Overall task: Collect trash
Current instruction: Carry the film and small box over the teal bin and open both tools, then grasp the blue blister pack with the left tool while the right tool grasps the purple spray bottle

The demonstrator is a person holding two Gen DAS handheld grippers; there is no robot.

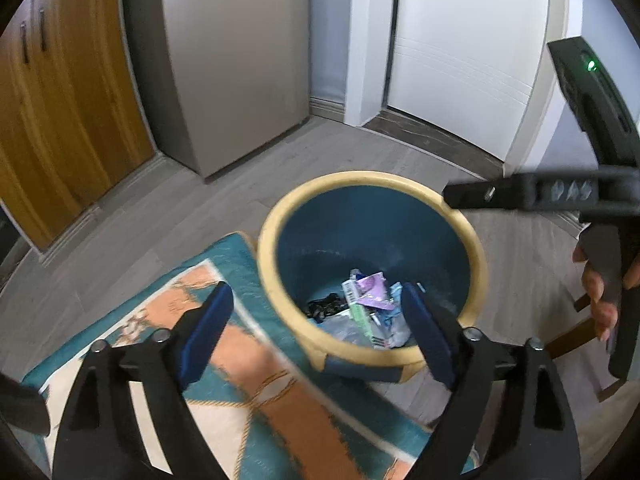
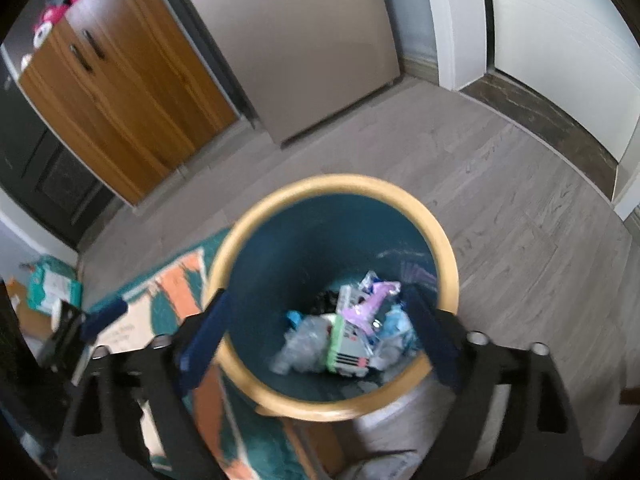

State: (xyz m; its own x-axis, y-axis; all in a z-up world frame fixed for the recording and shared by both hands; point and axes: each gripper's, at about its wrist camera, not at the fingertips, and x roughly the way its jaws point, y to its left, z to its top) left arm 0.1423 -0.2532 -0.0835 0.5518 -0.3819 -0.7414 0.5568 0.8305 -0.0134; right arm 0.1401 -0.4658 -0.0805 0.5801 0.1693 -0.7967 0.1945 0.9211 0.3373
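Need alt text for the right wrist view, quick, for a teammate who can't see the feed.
The right gripper, jaws wide open and empty, points down into a blue bin with a yellow rim, trash piled at its bottom. The bin stands on grey wood flooring beside a teal and orange rug.

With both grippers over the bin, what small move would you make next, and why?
Probably lift both away to look for more trash: the left gripper and right gripper stand open and empty above the bin, and the wrappers lie inside.
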